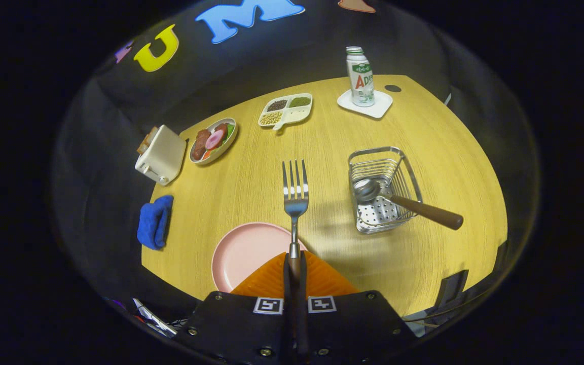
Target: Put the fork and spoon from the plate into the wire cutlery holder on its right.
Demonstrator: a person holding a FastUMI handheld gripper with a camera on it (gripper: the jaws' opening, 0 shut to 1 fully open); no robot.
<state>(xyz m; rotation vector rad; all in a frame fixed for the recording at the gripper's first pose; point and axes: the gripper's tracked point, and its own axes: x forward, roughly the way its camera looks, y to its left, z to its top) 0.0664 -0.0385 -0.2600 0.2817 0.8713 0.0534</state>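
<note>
The yellow wood-grain bench [282, 167] carries everything here. Largest on it is the round pink plate [244, 251], just ahead of the tongs and now bare of cutlery. To its right, well apart, stands the silver wire cutlery holder [383, 190], upright, with the wooden-handled metal spoon [403, 200] already lying in it, bowl down inside and handle leaning out over the near-right rim. Further back sit a cream toaster [160, 154], a blue folded cloth [155, 221], an oval dish of food [214, 140], a white divided tray of beans [286, 110] and a white bottle on a white coaster [360, 76].

The tongs [294, 276] are clamped on the handle of the steel fork [295, 200], both fingers pressing it, so the fork sticks straight forward with its tines hanging over the bench past the plate's far rim.

The spoon's half looks done; the fork's carry is the step in hand. The next move likely calls for swinging the fork rightward over the holder, tilting it to stand, and lowering it beside the spoon without knocking the spoon's handle before letting go.
</note>
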